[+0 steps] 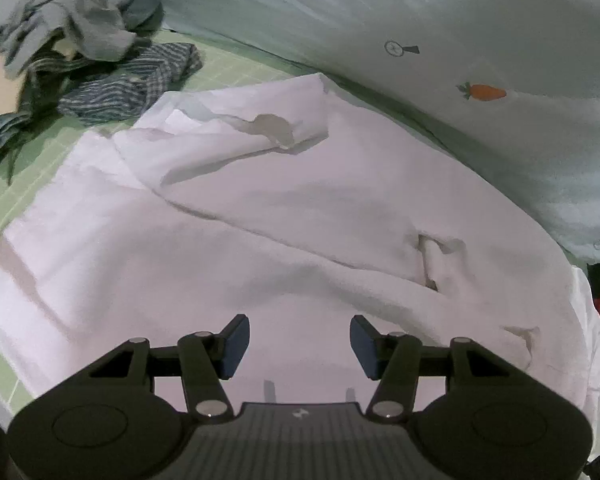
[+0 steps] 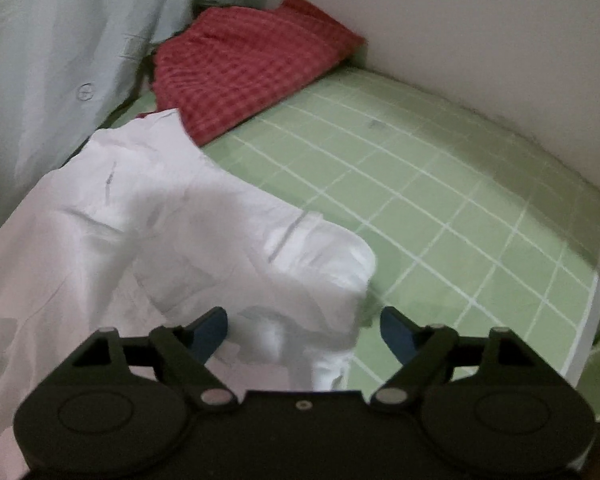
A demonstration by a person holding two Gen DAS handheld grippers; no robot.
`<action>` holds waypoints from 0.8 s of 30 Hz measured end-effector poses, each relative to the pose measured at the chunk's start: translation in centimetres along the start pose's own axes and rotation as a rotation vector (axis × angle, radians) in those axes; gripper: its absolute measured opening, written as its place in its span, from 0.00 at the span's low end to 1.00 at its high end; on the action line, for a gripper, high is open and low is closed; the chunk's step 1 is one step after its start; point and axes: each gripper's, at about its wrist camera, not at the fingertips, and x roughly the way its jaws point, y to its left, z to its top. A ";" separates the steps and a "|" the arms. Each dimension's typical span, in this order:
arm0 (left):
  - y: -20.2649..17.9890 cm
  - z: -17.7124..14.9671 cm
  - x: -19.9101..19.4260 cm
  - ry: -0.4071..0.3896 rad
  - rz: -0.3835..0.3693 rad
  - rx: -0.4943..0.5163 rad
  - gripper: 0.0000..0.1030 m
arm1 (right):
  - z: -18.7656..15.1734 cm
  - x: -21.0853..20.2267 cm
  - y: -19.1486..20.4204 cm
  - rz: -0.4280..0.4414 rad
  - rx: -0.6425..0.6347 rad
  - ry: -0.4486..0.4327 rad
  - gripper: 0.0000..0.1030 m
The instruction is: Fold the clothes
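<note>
My left gripper: jaws wide apart, nothing between blue pads. Pointing forward and down, low over white cloth; contact with it cannot be judged. Black linkage arms splayed symmetrically, body level across bottom of left wrist view.

My right gripper: jaws spread wide, blue pads holding nothing. Aimed forward and down, left finger over cloth edge, right finger over bed. Whether fingers touch cloth cannot be told. My hands and wrists out of view.

Green checked bed carries white garment, red cloth.
</note>
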 end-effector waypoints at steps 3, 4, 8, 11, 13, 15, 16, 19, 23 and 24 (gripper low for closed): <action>0.3 -1.1 -0.8 -0.009 0.020 -0.004 0.55 | -0.1 0.4 -0.7 0.023 0.000 0.016 0.43; 0.5 -1.4 -1.0 -0.009 0.026 -0.006 0.55 | -0.2 0.2 -0.8 0.028 -0.017 0.008 0.33; 1.0 -2.6 -1.6 -0.005 0.055 -0.019 0.55 | -0.4 -1.0 -1.7 0.027 -0.110 -0.051 0.10; 1.9 -3.5 -2.7 -0.026 0.083 -0.016 0.56 | 0.1 -1.7 -4.2 -0.058 -0.031 -0.094 0.09; 2.8 -3.9 -3.5 -0.040 0.106 -0.017 0.56 | 0.3 -1.3 -5.4 -0.121 0.006 -0.081 0.10; 3.9 -4.2 -3.8 -0.044 0.130 -0.035 0.56 | 0.5 -0.7 -5.4 -0.152 -0.034 -0.057 0.13; 4.5 -4.2 -4.0 -0.043 0.136 -0.050 0.56 | 0.7 -0.7 -5.1 -0.166 -0.067 -0.058 0.17; 6.4 -4.2 -4.3 -0.038 0.151 -0.097 0.56 | 0.9 -1.5 -3.6 -0.230 -0.159 -0.088 0.48; 7.9 -3.5 -4.5 -0.052 0.170 -0.098 0.56 | 0.9 -3.4 -1.1 -0.235 -0.204 -0.171 0.74; 8.1 -3.3 -4.5 -0.056 0.172 -0.094 0.56 | 0.7 -3.8 -0.3 -0.225 -0.210 -0.183 0.78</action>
